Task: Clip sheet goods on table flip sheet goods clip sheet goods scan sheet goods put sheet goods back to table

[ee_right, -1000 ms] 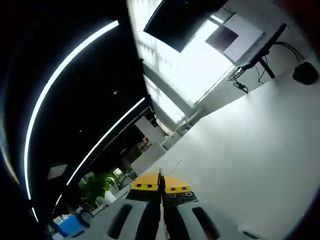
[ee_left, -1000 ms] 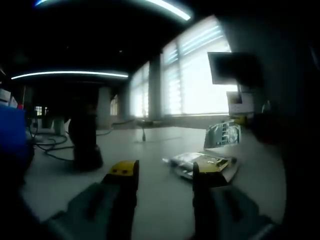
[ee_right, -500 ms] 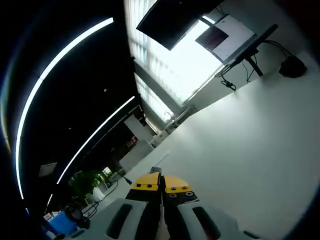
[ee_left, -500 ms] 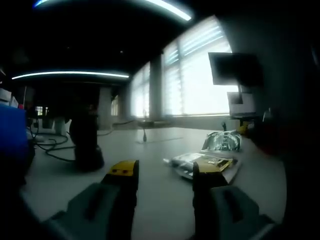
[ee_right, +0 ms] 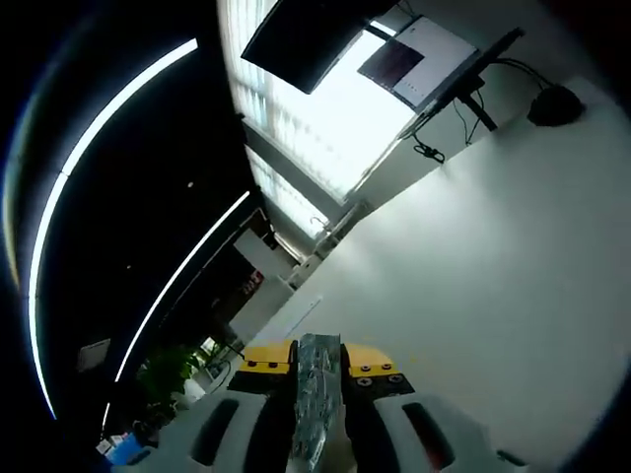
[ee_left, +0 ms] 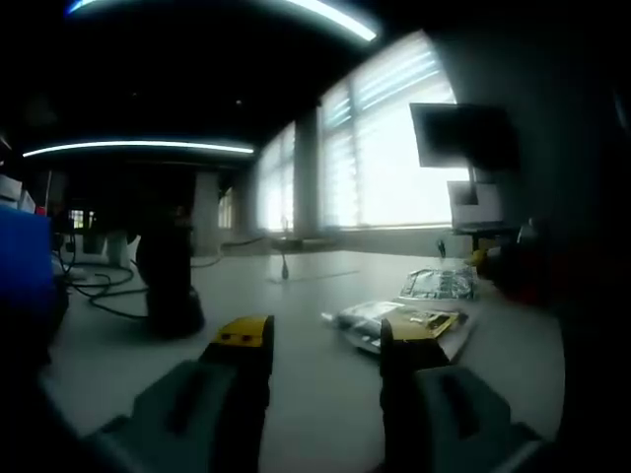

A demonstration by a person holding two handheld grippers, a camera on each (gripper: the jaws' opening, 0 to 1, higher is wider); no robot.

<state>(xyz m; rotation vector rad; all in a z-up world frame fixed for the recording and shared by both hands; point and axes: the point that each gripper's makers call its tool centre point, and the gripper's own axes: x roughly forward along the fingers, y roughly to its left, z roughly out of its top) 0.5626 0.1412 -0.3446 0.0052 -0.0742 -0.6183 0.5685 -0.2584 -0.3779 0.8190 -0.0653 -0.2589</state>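
A pile of flat sheet goods packets (ee_left: 394, 320) lies on the grey table (ee_left: 315, 394), just beyond my left gripper's right jaw. A single silver packet (ee_left: 439, 284) lies low on the table behind the pile. My left gripper (ee_left: 330, 335) is open, its yellow-tipped jaws wide apart with nothing between them. In the right gripper view the same silver packet (ee_right: 317, 389) sits between my right gripper's (ee_right: 317, 363) yellow tips. Those jaws stand slightly apart, and the packet shows its face, not its edge.
A black upright device (ee_left: 168, 286) stands on the table at the left, with cables and a blue box (ee_left: 22, 266) beyond it. A monitor (ee_left: 458, 133) hangs at the right. In the right gripper view a white tabletop (ee_right: 513, 246) spreads out, with a monitor stand (ee_right: 463, 84) and a black round object (ee_right: 552, 103).
The silver packet, held upright before, now lies low on the table. My right gripper's jaws, pressed together earlier, have parted, and the packet's face shows between them. The left gripper has not moved.
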